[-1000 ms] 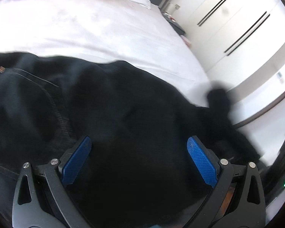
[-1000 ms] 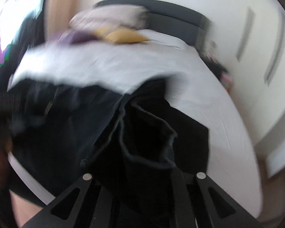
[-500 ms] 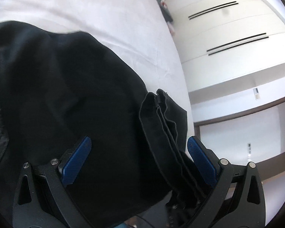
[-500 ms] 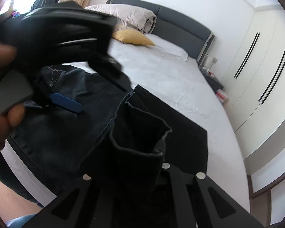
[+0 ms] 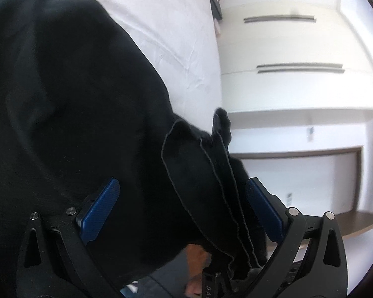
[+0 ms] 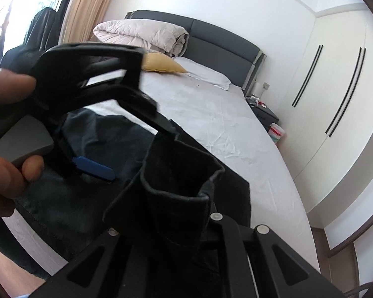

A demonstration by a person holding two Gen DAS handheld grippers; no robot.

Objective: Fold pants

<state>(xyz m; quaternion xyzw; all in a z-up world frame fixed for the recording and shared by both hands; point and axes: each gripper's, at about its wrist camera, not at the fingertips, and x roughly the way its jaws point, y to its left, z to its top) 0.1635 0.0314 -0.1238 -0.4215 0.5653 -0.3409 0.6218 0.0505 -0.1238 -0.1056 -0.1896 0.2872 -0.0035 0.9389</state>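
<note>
The black pants (image 6: 92,146) lie spread over the near part of the bed (image 6: 211,119), most of the cloth flat on the white sheet, with the leg ends lifted off it. The right tool (image 6: 179,213) is clamped tight on those bunched leg ends; the hemmed edges stand up out of its fingers in a stiff, open fold. The left tool (image 5: 181,208) hangs just above the dark cloth with its blue pads (image 5: 99,208) spread wide, the raised hems lying loosely between them close to the right-hand pad, neither pad pressing. A hand (image 6: 5,173) grips that left tool's handle at the left of the right wrist view.

The pants' far edge runs diagonally across the sheet, and beyond it the mattress is bare white up to the white pillow (image 6: 206,73), the yellow cushion (image 6: 161,63) and a rolled duvet (image 6: 141,34) against the grey headboard (image 6: 223,42). The bed's right edge curves close beside a dark nightstand (image 6: 263,111), with a narrow strip of floor between it and the white wardrobe doors (image 6: 335,94). A beige curtain (image 6: 89,7) hangs at the far left by the window.
</note>
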